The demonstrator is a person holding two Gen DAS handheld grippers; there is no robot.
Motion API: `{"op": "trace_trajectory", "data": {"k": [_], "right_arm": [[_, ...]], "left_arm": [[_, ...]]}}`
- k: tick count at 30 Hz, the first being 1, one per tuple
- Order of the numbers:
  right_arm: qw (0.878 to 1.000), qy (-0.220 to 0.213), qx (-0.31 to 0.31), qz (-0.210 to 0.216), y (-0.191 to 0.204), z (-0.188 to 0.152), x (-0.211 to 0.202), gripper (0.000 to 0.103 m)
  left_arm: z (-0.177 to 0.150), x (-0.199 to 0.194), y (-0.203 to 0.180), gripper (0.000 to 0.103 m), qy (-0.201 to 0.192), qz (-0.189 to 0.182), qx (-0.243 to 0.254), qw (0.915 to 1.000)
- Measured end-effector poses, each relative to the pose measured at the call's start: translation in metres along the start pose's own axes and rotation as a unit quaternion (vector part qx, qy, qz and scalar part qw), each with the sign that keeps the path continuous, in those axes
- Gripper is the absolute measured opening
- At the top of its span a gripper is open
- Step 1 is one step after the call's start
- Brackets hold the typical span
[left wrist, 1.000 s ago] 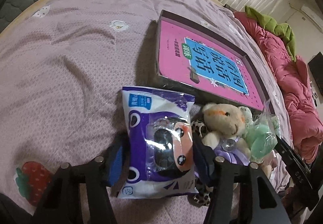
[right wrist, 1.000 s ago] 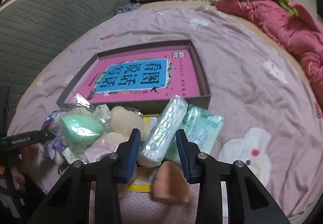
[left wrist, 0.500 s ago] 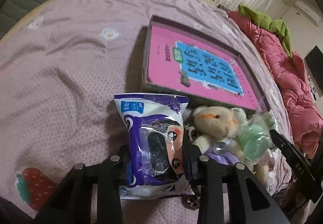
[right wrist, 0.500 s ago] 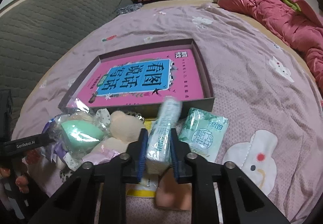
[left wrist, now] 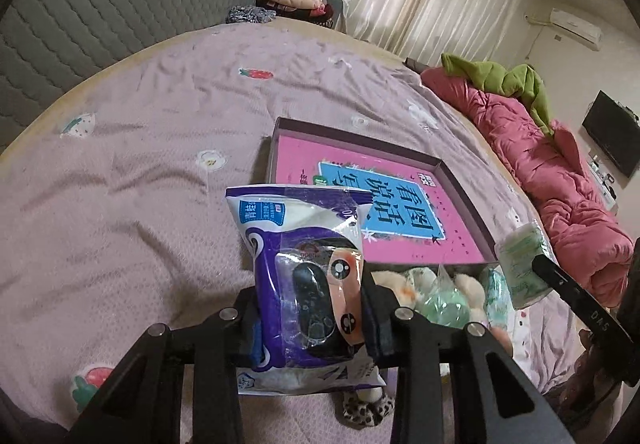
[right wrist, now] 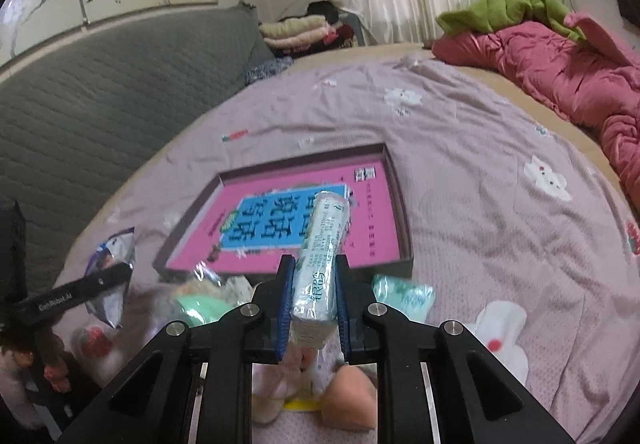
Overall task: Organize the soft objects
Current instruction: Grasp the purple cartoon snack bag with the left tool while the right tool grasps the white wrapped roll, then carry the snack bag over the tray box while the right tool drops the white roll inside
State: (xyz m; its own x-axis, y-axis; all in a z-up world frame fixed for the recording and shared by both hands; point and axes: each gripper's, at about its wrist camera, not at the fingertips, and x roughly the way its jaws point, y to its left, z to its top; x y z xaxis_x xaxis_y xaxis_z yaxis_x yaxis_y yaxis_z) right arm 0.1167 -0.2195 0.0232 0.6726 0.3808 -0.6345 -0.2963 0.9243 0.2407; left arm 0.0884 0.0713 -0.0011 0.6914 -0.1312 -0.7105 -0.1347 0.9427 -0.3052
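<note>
1. We hold two soft items at once. Our left gripper (left wrist: 312, 318) pinches a purple-and-white plastic bag (left wrist: 304, 280) by its lower half, the fingers pressed into both sides; a dark item and an orange one show through its clear window.
2. Our right gripper (right wrist: 314, 302) is clamped on a slim tissue pack (right wrist: 322, 252), blue pads tight against its long sides, the pack pointing forward and up over the box.
3. Both items are in the air above the near edge of the shallow open box (right wrist: 400, 203), whose floor is covered by a pink-and-blue printed sheet (left wrist: 404, 203). We see nothing soft lying inside it, so we judge the sorting has barely begun.
4. Just in front of the box, on the bed, the pile waits: a beige teddy bear (left wrist: 394, 280), a green sponge in a clear wrapper (left wrist: 444, 302), a second green tissue pack (right wrist: 402, 294), a peach sponge (right wrist: 348, 398) and a leopard-print piece (left wrist: 362, 406).
5. What remains, as we judge it: set both held items into the box, then move the pile in the same way.
6. Around all this lies the mauve bedsheet (left wrist: 140, 183), with a rumpled pink quilt (left wrist: 560, 171) well apart at the far side.
</note>
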Motion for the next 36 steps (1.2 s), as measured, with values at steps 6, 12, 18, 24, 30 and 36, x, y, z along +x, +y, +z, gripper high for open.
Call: {"op": "trace_trajectory", "data": {"k": [6,12,18,24,30,36], "right_arm": [[1.000,-0.010,0.006,0.006,-0.003,0.014,0.006,0.019],[1.000,-0.011,0.015,0.019,-0.007,0.022,0.015,0.019],[1.000,-0.013,0.008,0.020,-0.006,0.029,0.027,0.019],[1.000,-0.015,0.007,0.019,-0.009,0.037,0.038,0.019],[1.000,-0.009,0.007,0.017,-0.013,0.048,0.059,0.019],[0.999,0.021,0.021,0.033,-0.015,0.045,0.084,0.019]], "left_arm": [[0.017,0.012,-0.004,0.037,-0.015,0.001,0.002,0.9999],[0.032,0.034,-0.003,0.037,-0.005,-0.004,-0.012,0.9999],[0.040,0.051,-0.012,0.037,0.007,-0.012,-0.002,0.9999],[0.049,0.069,-0.016,0.037,0.015,-0.008,0.005,0.9998],[0.052,0.090,-0.015,0.037,0.034,-0.001,0.000,0.9994],[0.051,0.108,-0.017,0.037,0.050,0.010,0.007,0.9987]]}}
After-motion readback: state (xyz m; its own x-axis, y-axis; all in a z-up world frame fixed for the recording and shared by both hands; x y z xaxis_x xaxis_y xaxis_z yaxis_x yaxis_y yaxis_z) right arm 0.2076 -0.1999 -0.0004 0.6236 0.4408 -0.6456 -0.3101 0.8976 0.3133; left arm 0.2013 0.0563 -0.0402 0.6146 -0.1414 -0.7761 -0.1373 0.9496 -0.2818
